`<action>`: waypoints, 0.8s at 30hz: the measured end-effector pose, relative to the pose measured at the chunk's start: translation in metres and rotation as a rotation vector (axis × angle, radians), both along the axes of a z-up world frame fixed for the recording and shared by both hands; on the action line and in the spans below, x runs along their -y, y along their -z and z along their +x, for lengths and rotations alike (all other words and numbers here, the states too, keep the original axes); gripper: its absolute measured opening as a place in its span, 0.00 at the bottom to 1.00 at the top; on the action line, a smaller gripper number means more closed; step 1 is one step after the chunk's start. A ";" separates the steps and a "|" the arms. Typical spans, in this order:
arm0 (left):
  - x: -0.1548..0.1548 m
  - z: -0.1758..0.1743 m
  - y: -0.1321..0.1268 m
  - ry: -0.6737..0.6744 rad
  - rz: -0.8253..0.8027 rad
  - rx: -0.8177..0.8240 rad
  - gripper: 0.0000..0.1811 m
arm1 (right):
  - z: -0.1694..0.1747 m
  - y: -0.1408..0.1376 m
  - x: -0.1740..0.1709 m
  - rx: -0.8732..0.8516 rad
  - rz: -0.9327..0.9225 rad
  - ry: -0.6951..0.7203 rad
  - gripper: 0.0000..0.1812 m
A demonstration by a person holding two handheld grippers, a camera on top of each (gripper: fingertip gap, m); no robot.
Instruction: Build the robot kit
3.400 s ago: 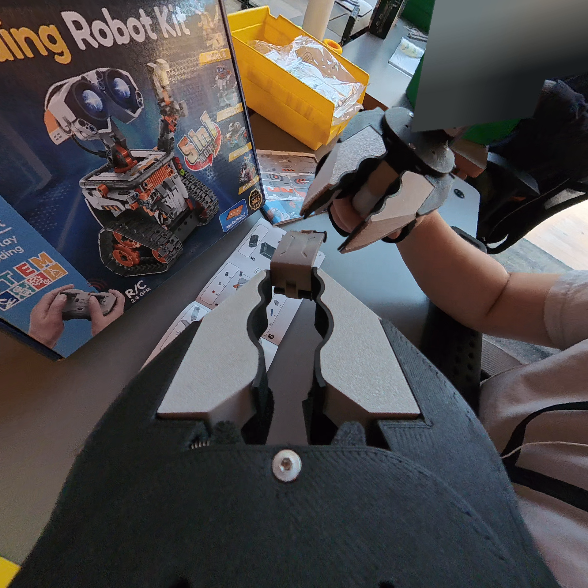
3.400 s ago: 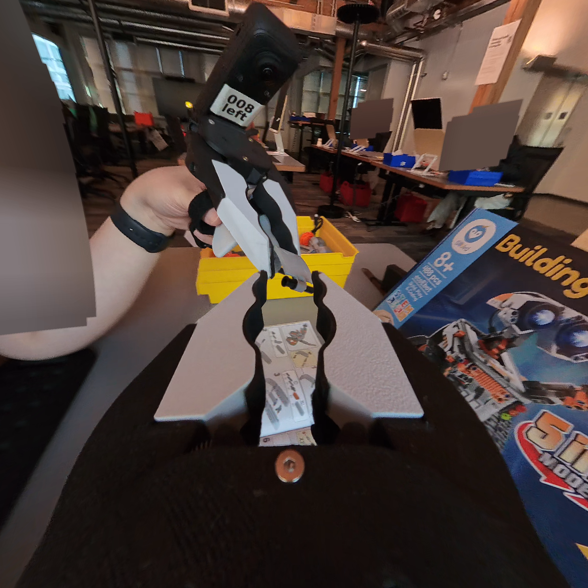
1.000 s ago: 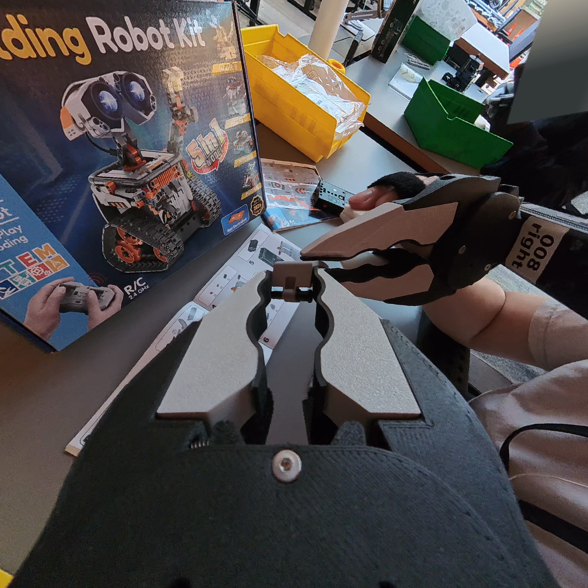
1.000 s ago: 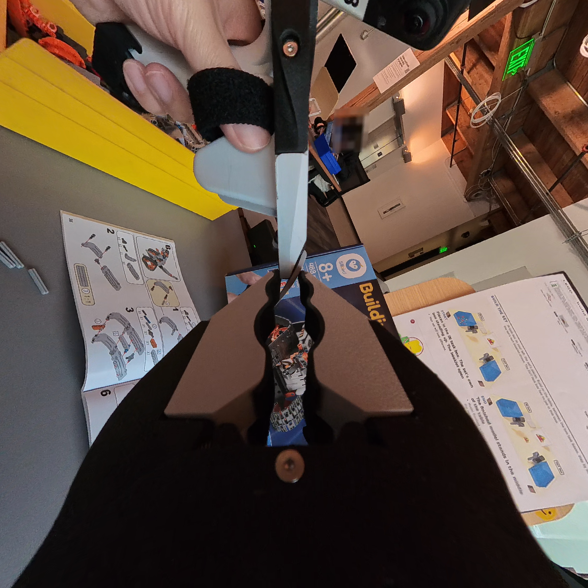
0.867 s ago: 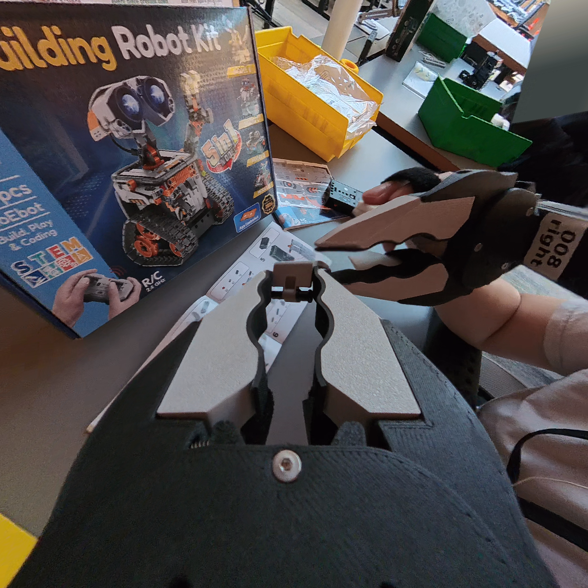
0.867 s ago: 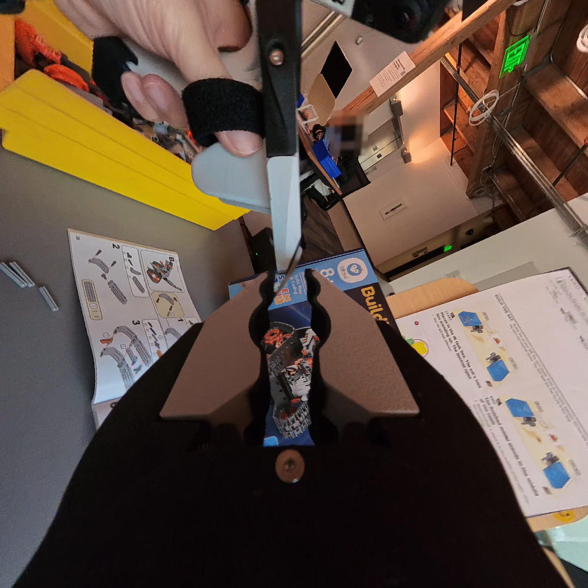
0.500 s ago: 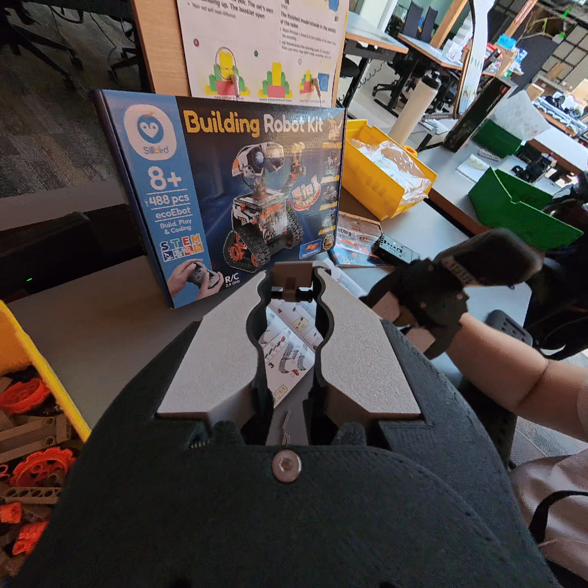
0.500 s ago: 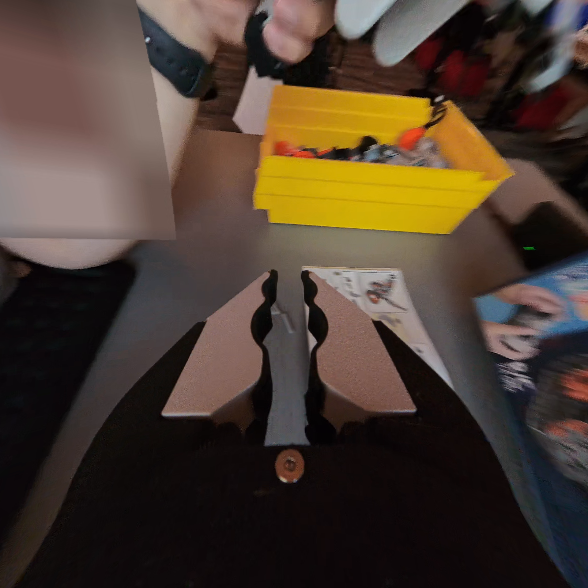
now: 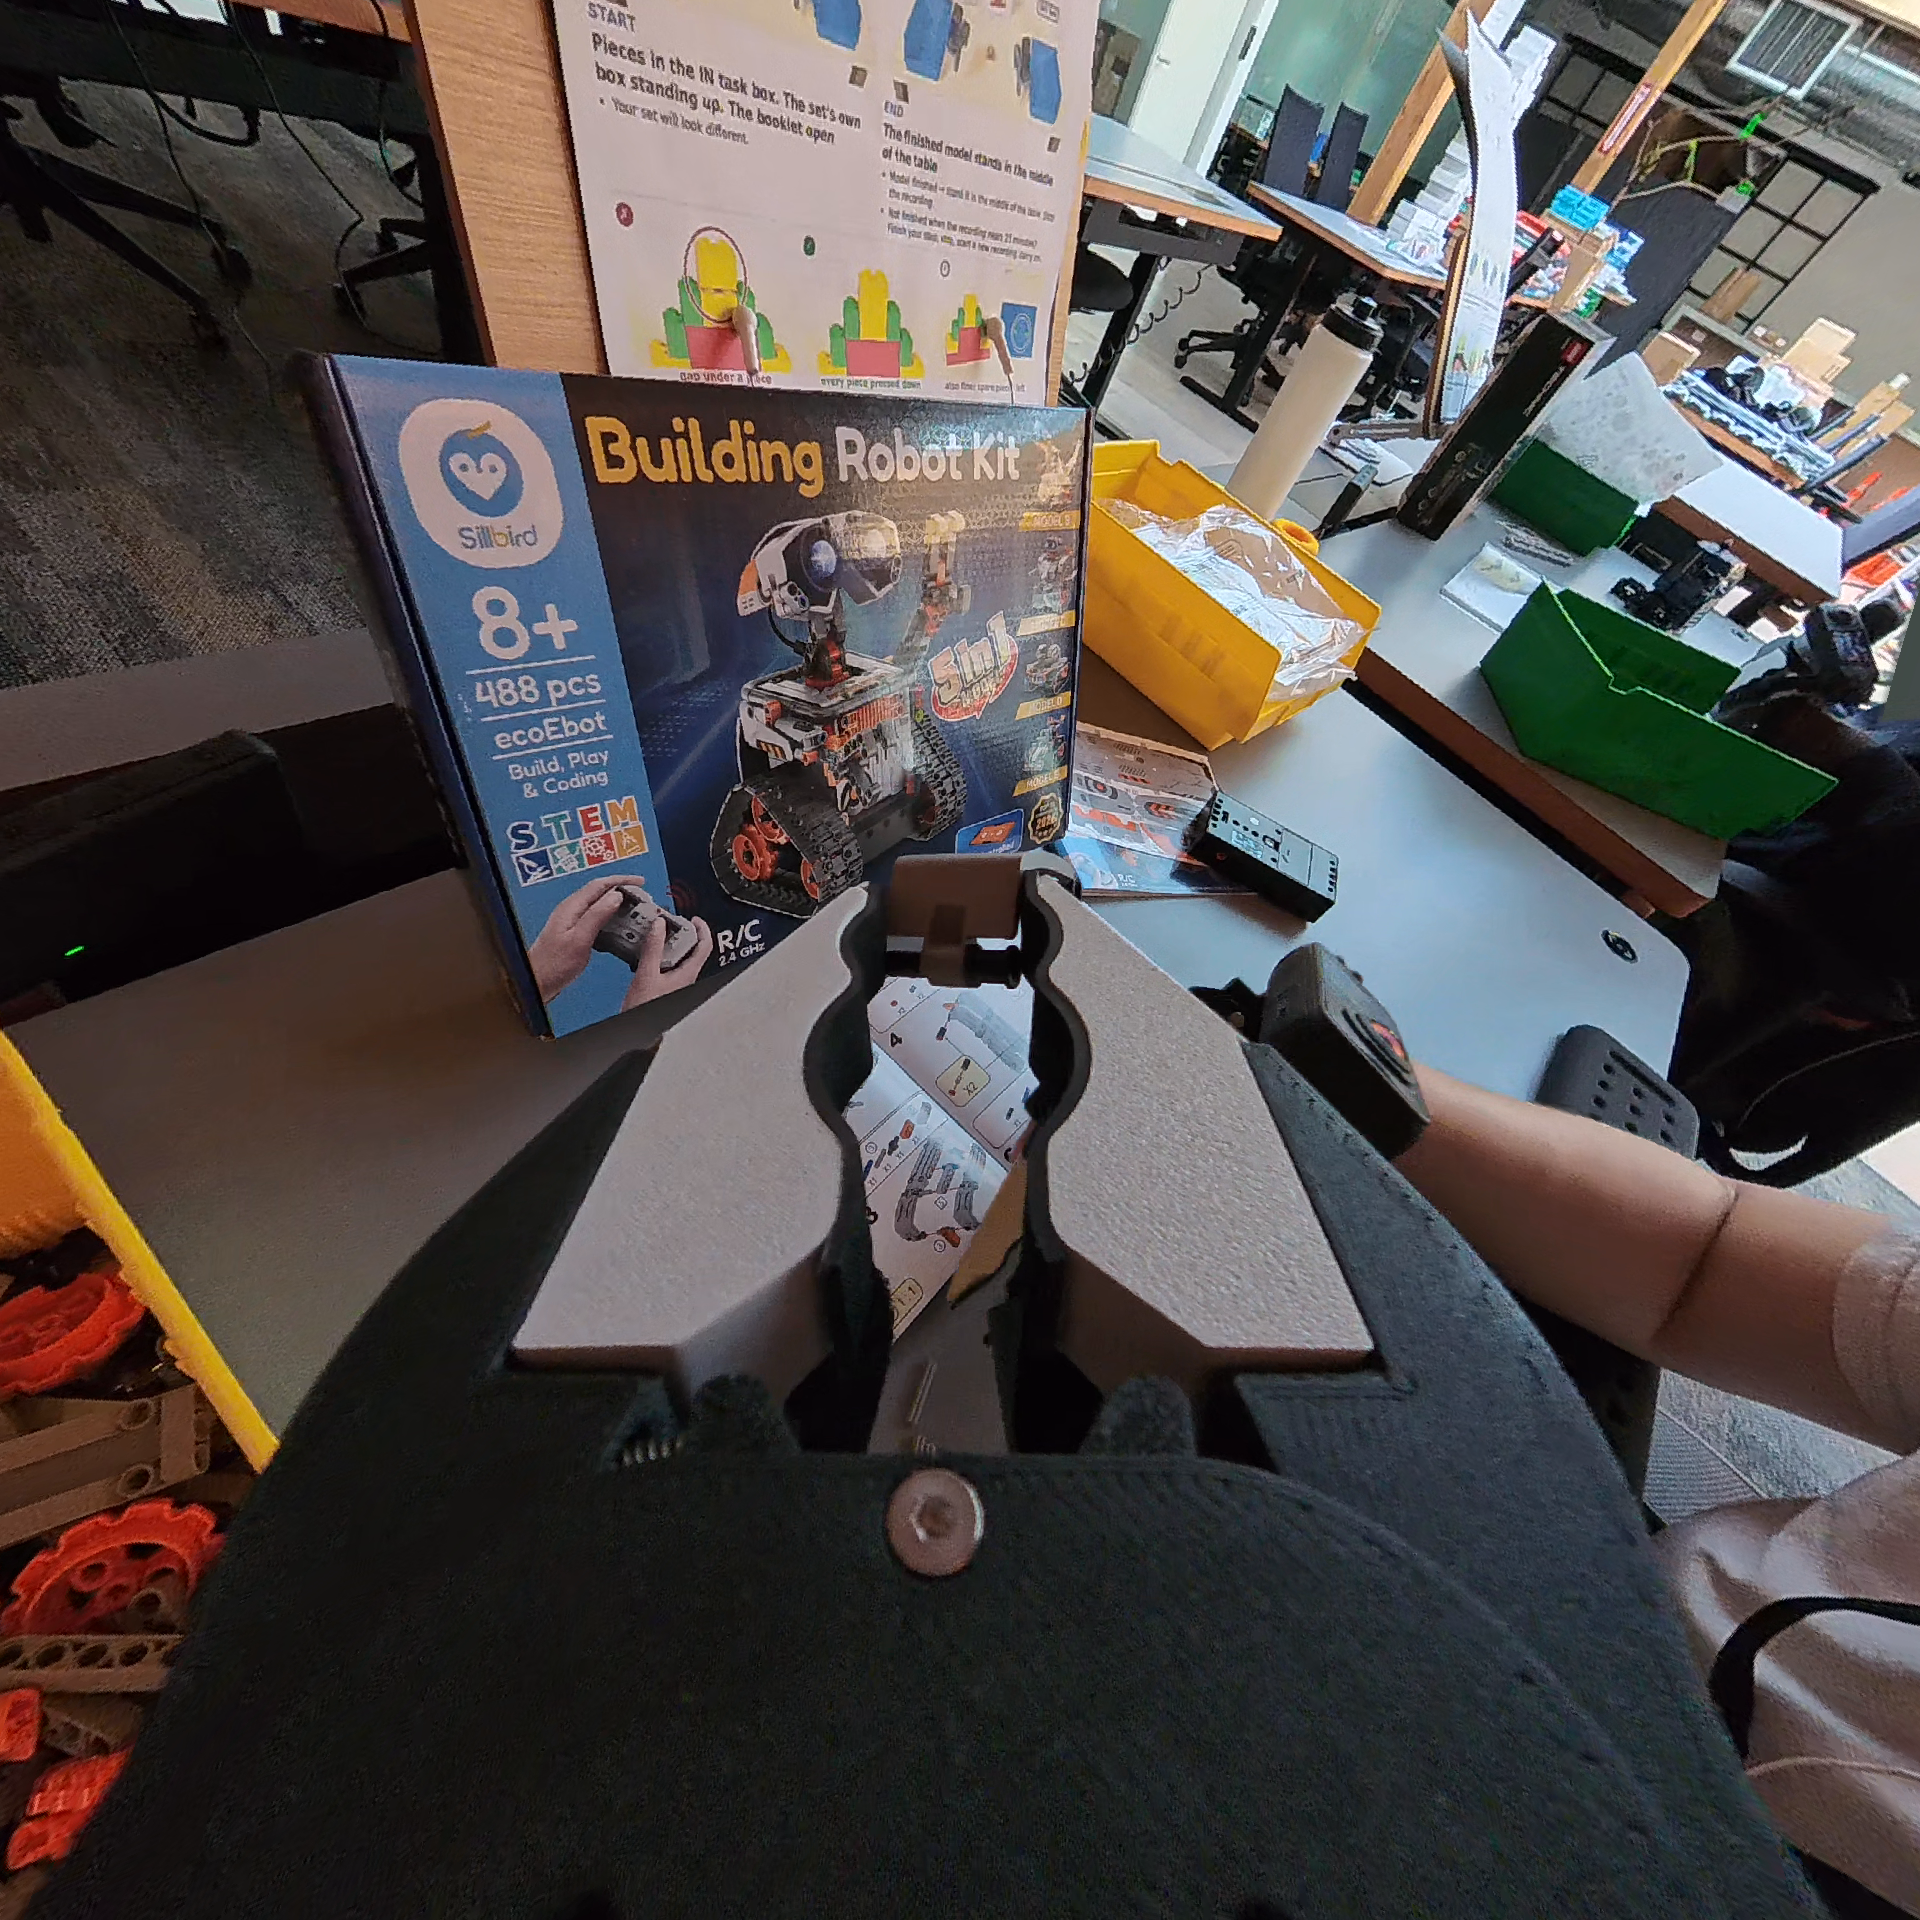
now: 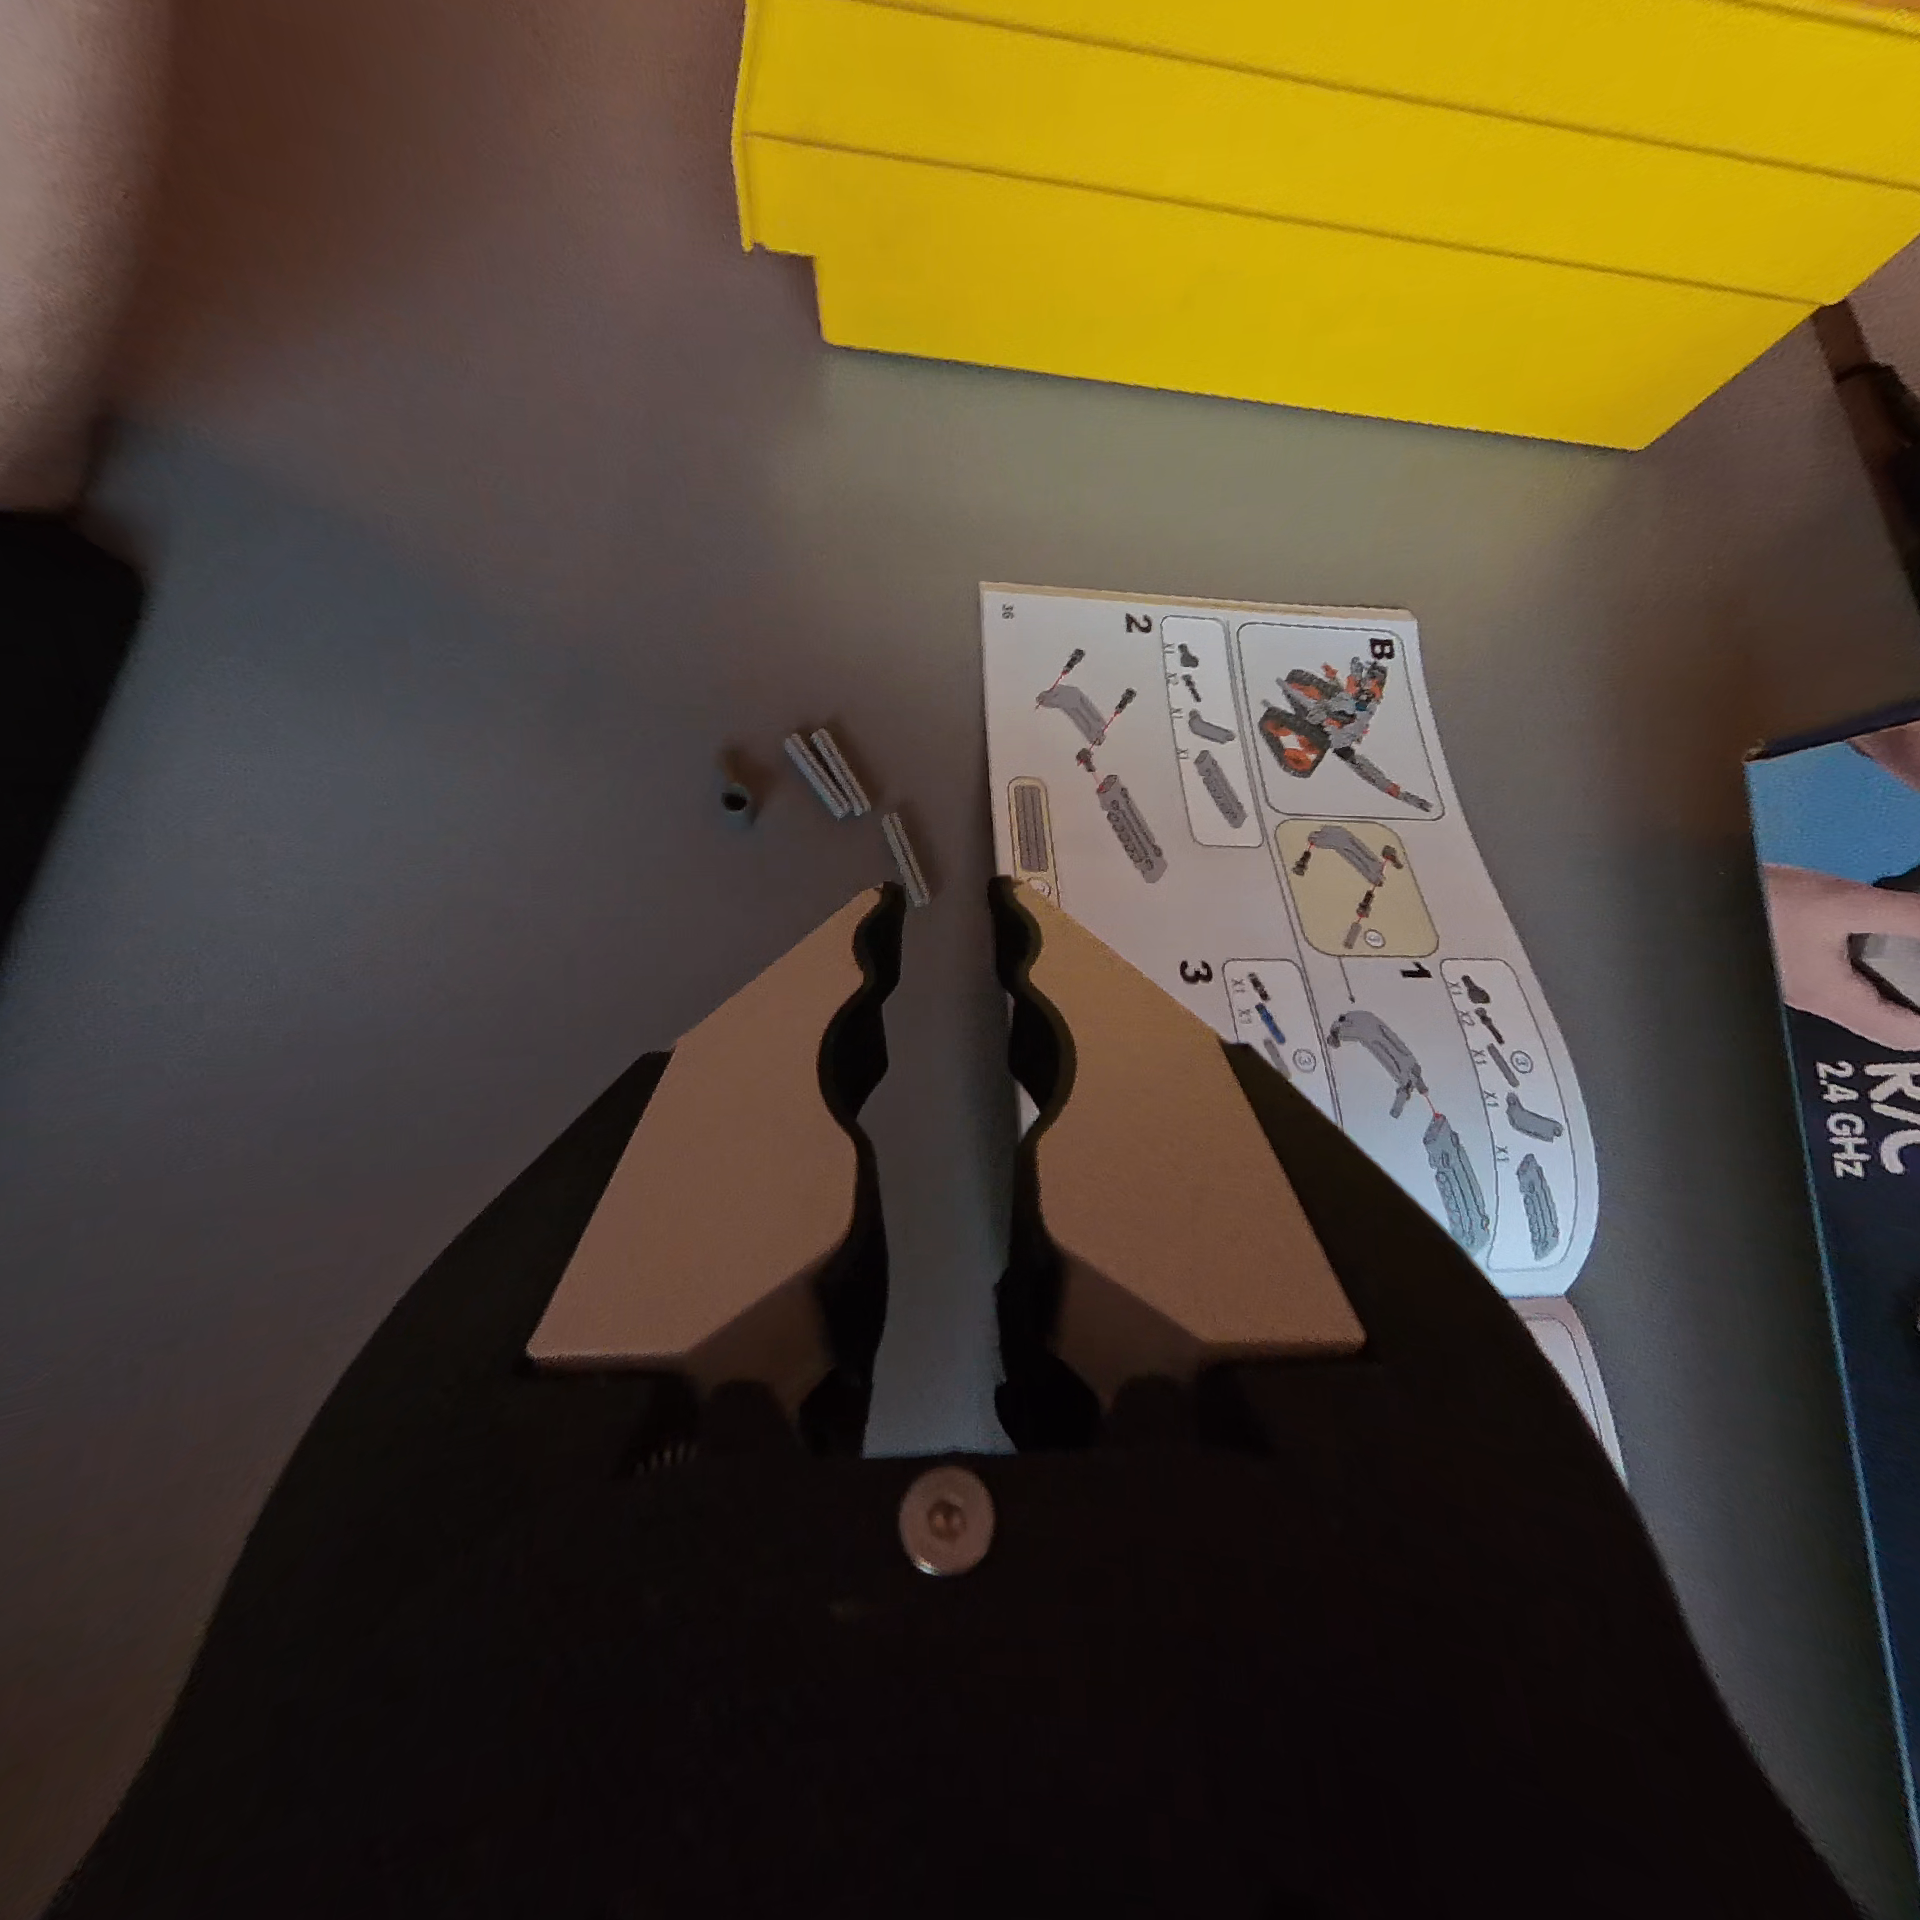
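My left gripper [image 9: 951, 902] is shut on a small grey-brown building piece [image 9: 940, 896] with a black pin through it, held in the air in front of the blue robot kit box [image 9: 727, 665]. My right gripper [image 10: 945, 891] points down at the grey table, its jaws slightly apart and empty. Its tips are just short of a loose grey pin [image 10: 906, 858]; two more grey pins [image 10: 827, 774] and a small dark bush [image 10: 738, 806] lie beyond. The open instruction booklet [image 10: 1247, 883] lies to its right. The right gripper's body [image 9: 1340, 1039] shows low beside my left finger.
A yellow bin [image 10: 1299, 208] stands past the pins; its orange wheels [image 9: 73, 1340] show at the left. Another yellow bin with a plastic bag [image 9: 1216, 613], a black module [image 9: 1262, 857] and a green bin [image 9: 1621, 707] are at the back right. A poster board [image 9: 831, 156] stands behind the box. Tip to tip, the grippers are about 20 cm apart. The small dark bush [image 10: 738, 806] is about 5 cm from my right fingertips and 25 cm from my left.
My right gripper has left the piece held by the left gripper and swung down over the table by the loose pins. My left gripper has pulled back and up, still holding its piece.
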State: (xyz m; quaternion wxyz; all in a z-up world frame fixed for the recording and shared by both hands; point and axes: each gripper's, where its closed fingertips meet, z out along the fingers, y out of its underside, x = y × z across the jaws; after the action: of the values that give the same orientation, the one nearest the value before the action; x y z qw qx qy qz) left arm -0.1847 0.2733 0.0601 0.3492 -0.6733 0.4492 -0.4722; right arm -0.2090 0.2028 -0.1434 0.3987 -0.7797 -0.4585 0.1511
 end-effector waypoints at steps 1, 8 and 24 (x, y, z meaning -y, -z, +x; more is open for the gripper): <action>0.000 0.000 0.000 0.002 -0.001 0.000 0.13 | -0.002 0.002 -0.003 -0.007 0.008 0.009 0.09; 0.002 0.002 0.001 0.012 0.000 -0.003 0.13 | -0.009 0.023 -0.006 0.012 -0.034 0.009 0.08; 0.005 0.006 0.004 0.024 -0.002 -0.018 0.13 | -0.020 0.033 0.005 0.018 -0.106 -0.063 0.02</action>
State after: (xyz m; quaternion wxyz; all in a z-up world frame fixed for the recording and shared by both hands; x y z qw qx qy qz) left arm -0.1787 0.2681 0.0558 0.3388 -0.6726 0.4598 -0.4706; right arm -0.2289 0.1978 -0.1764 0.3477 -0.7863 -0.4776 0.1810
